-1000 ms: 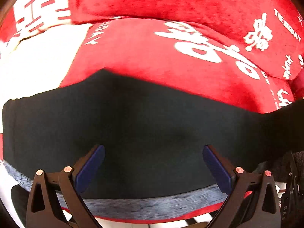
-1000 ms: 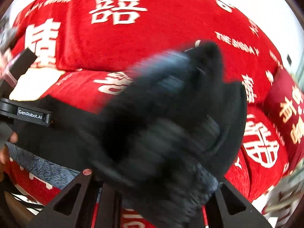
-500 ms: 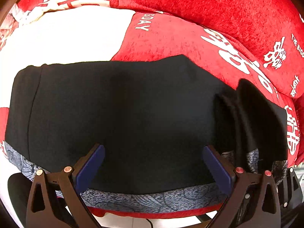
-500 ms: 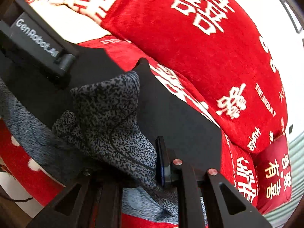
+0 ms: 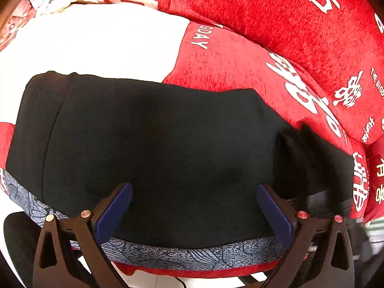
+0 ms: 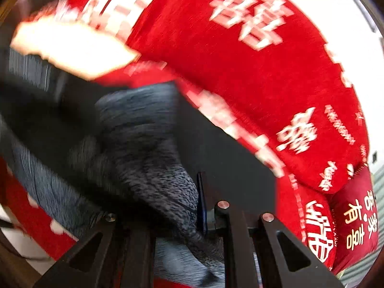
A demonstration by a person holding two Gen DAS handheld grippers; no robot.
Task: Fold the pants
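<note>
Black pants (image 5: 168, 148) with a grey patterned band (image 5: 182, 255) along the near edge lie spread on a red sofa seat. My left gripper (image 5: 193, 212) hovers over them, open, with nothing between its blue pads (image 5: 112, 212). At the right end a bunched fold of the pants (image 5: 312, 165) stands up. In the right wrist view, which is blurred, my right gripper (image 6: 192, 206) is shut on the grey patterned part of the pants (image 6: 153, 148), and black cloth (image 6: 225, 160) stretches beyond it.
Red cushions with white characters (image 5: 276, 19) (image 6: 252, 72) back the seat. A white patch of the sofa cover (image 5: 96, 48) lies left of the pants. The seat's front edge (image 5: 192, 270) runs just below the grey band.
The left view has shifted, so the pants' left end and more white cover now show. The right gripper brought a bunch of the pants over to the right end and kept hold of it.
</note>
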